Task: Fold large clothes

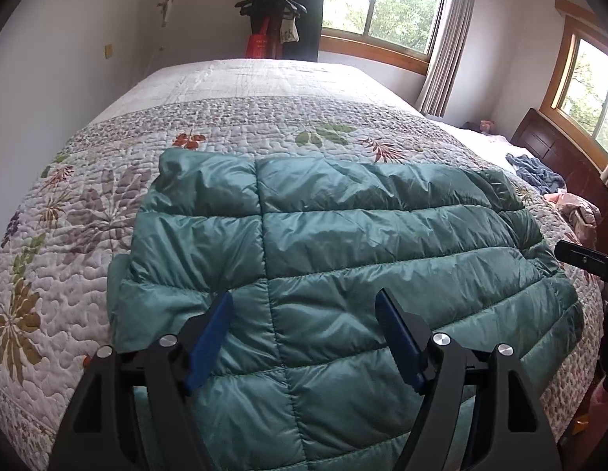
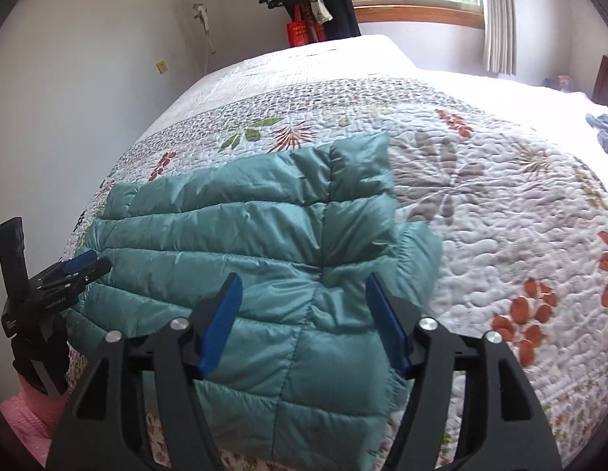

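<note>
Bed: white floral quilted bedspread (image 1: 107, 180) is covering it. Teal quilted puffer jacket (image 1: 343, 235), folded, is lying flat on the near part. You are holding your left gripper (image 1: 304, 306) and right gripper (image 2: 304, 290) spread wide above it, gripping nothing.

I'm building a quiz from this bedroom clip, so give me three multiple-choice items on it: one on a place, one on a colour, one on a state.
1. Where does the puffer jacket lie?
A. on the floor
B. on the quilted bedspread
C. on a chair

2. What colour is the jacket?
A. teal green
B. red
C. black

3. How do the jaws of the left gripper and right gripper stand?
A. both shut on the jacket
B. one open, one shut
C. both open, holding nothing

Answers: B, the floral quilt shows all around it; A, its shell is teal in both views; C, each gripper's blue pads stand apart above the fabric.
</note>
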A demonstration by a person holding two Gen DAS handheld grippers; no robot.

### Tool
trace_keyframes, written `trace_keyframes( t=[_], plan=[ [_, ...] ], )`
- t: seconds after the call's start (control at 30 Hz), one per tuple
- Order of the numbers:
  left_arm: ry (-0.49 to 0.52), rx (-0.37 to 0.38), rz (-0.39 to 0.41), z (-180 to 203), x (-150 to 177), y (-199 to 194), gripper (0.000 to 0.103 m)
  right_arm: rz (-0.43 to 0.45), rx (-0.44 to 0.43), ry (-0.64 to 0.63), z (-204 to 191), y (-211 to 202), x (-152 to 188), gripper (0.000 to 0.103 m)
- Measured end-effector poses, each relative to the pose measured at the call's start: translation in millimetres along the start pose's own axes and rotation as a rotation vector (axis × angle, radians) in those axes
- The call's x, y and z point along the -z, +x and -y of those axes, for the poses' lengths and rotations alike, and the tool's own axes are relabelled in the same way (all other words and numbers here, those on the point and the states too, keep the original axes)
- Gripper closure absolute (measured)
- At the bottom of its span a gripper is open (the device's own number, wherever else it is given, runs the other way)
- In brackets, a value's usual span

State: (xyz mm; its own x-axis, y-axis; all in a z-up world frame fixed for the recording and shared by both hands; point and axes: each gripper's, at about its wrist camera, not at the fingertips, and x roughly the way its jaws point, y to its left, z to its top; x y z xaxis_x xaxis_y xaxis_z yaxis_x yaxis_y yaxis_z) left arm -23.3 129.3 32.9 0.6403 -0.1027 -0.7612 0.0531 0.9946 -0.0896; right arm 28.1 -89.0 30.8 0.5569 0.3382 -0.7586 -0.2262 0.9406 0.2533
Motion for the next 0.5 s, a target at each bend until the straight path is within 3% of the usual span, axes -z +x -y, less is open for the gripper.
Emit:
trace_keyframes(
  t=[0.17, 0.5],
  plan=[
    [0.021, 0.003, 0.009, 13, -1, -4, 0.023, -0.033, 0.051, 0.041, 20, -9, 5, 0.032],
    [0.03, 0.013, -0.023, 19, 0, 11, 0.023, -0.135, -0.084, 0.214, 66, 1, 40, 0.025]
  ],
)
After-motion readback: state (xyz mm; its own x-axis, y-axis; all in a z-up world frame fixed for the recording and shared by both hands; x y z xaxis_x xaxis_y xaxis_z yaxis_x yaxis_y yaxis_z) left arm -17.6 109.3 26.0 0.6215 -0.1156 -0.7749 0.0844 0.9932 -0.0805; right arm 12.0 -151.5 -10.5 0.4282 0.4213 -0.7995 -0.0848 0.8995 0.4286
